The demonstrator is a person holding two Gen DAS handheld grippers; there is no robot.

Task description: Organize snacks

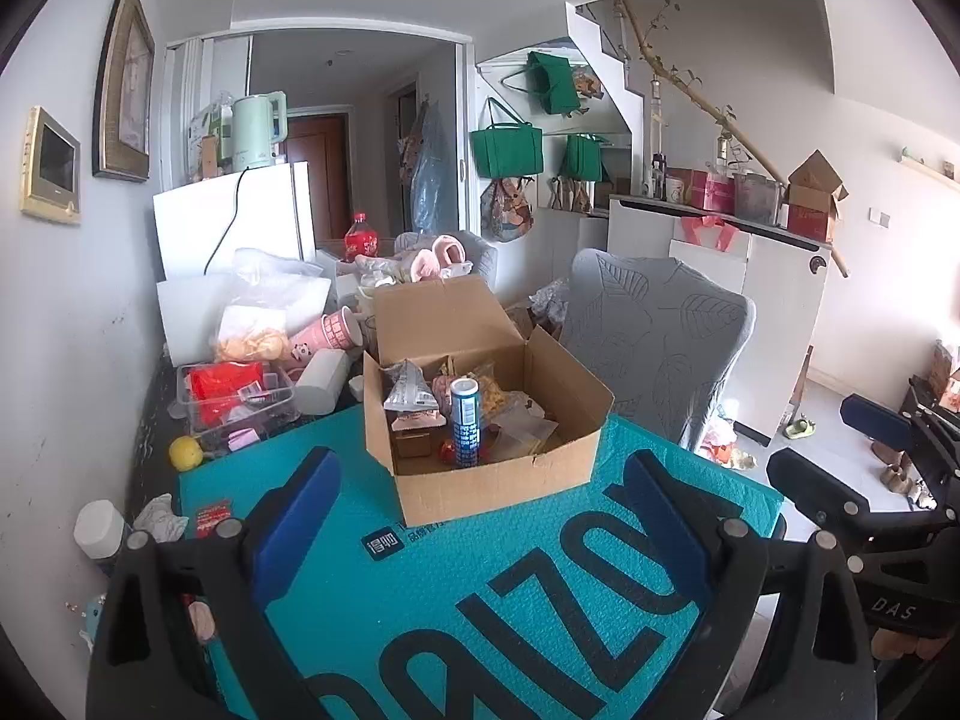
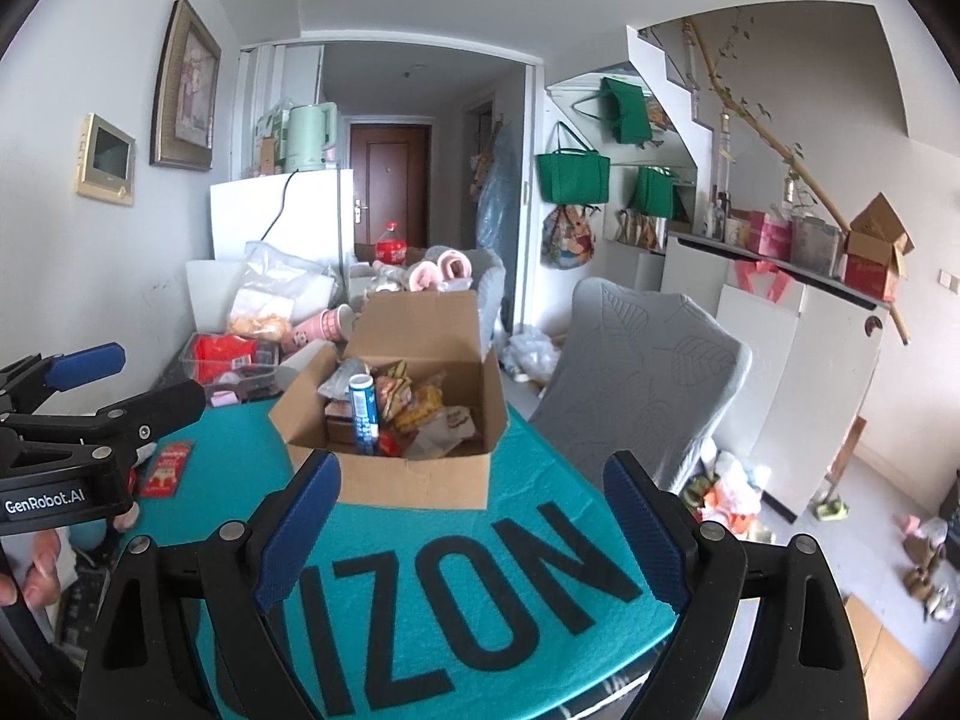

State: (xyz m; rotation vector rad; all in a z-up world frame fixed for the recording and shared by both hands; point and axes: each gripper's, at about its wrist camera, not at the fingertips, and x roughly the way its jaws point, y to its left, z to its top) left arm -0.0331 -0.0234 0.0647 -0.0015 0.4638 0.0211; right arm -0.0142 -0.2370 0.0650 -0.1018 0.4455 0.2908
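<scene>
**Snacks sitting boxed, both grippers coming in empty**

You are holding the left gripper (image 1: 480, 516) and right gripper (image 2: 474, 516) with jaws wide, gripping nothing. The snacks (image 2: 414, 408) are piling inside the cardboard box (image 1: 498, 486), mid-tabletop (image 2: 540, 540). Sorting looks barely begun. Open mat lies ahead; clutter is crowding the left edge.
</scene>
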